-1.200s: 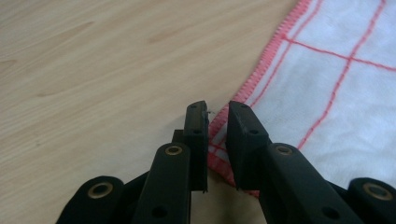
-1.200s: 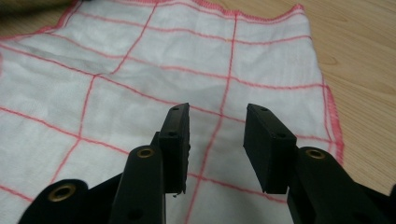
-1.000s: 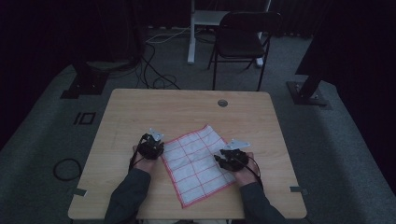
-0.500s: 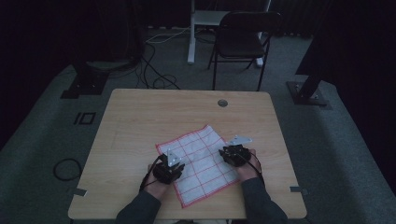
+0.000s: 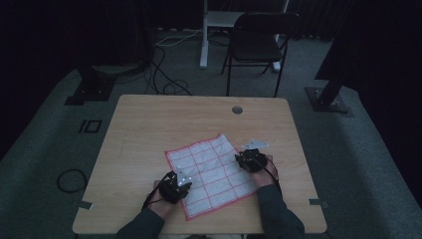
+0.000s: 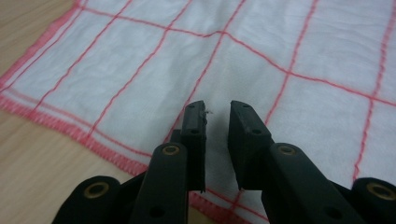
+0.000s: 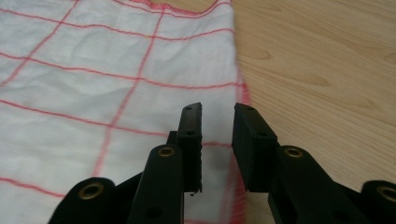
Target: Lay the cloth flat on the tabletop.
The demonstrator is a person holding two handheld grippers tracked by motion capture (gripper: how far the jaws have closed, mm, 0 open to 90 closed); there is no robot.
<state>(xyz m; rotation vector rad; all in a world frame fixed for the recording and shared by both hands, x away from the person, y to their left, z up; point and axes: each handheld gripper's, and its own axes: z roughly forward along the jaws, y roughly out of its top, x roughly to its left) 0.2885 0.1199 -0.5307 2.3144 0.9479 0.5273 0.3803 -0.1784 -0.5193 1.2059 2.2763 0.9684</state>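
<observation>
A white cloth (image 5: pixel 214 169) with red grid lines and a red hem lies flat on the wooden table (image 5: pixel 149 129), turned at an angle. My left gripper (image 5: pixel 180 183) rests over the cloth's near left part. In the left gripper view its jaws (image 6: pixel 217 112) stand a narrow gap apart over the cloth (image 6: pixel 280 37), having narrowed slightly, with nothing pinched. My right gripper (image 5: pixel 245 160) sits at the cloth's right edge. Its jaws (image 7: pixel 218 114) have just been closing and stand a small gap apart above the hem of the cloth (image 7: pixel 70 70), with nothing between the pads.
Bare wood (image 7: pixel 327 56) lies right of the cloth. A round cable hole (image 5: pixel 237 109) sits near the table's far edge. Beyond the table stand a black chair (image 5: pixel 259 45), stand bases (image 5: pixel 89 89) and floor cables (image 5: pixel 169 84).
My left gripper has moved from the cloth's left corner toward the person, along the left edge onto the near part. The right gripper has shifted slightly at the right edge.
</observation>
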